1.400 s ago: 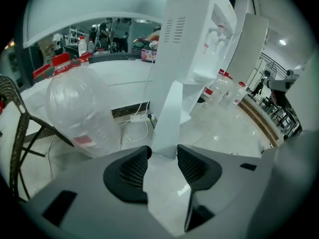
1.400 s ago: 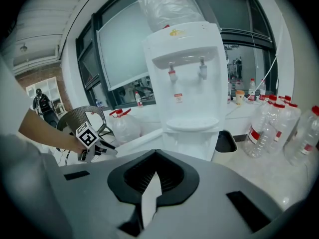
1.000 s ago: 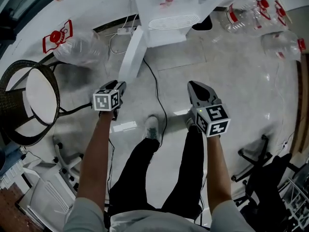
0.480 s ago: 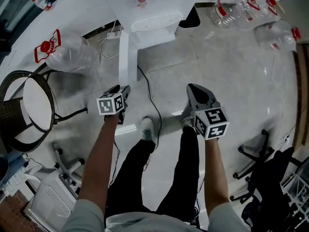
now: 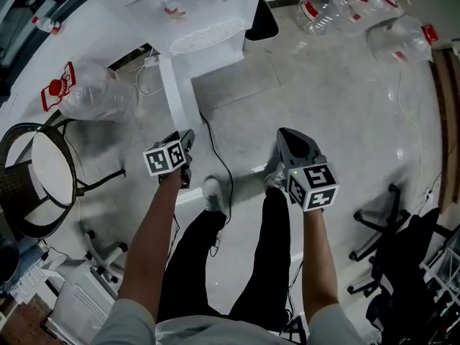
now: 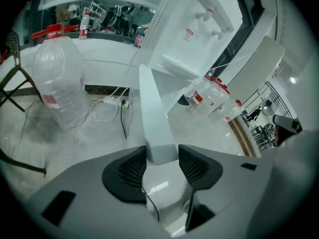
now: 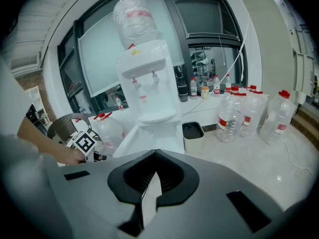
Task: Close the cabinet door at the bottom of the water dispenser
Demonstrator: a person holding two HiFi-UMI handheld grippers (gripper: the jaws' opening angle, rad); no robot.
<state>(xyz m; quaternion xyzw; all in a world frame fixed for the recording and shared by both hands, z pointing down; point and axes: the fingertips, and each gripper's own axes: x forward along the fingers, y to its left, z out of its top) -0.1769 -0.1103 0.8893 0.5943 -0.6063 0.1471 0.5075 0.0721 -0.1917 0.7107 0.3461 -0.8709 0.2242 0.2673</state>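
The cabinet door (image 6: 152,108) stands swung out from the foot of the water dispenser (image 6: 194,29). It is seen edge-on, with its free end right at the mouth of the left hand-held gripper (image 6: 162,156). That gripper's jaws have just been opening and now stand spread wide. The door's end sits at the front of the gap, and the pads (image 6: 130,171) do not appear to press on it. The right hand-held gripper (image 7: 155,156) has its jaws pressed together on nothing and hangs well off to the right of the left one, the dispenser straight ahead of it.

The likeliest trouble comes from straddling so thin an edge. A push along the panel's length rather than across its face would only drive it toward the dispenser, and a jaw could skid off the end. If the gripper is still astride the edge as the door swings home, the jaw on the inner side could be trapped between door and dispenser body (an awkward pinch to back out of).

A black cable (image 6: 123,123) lies on the floor (image 5: 323,99) just ahead and left of the left hand-held gripper and seems to run on beneath it. It may drag or wedge under the door's lower edge.

A hard shove could also rock the dispenser, which carries a large bottle (image 7: 134,14) on top.
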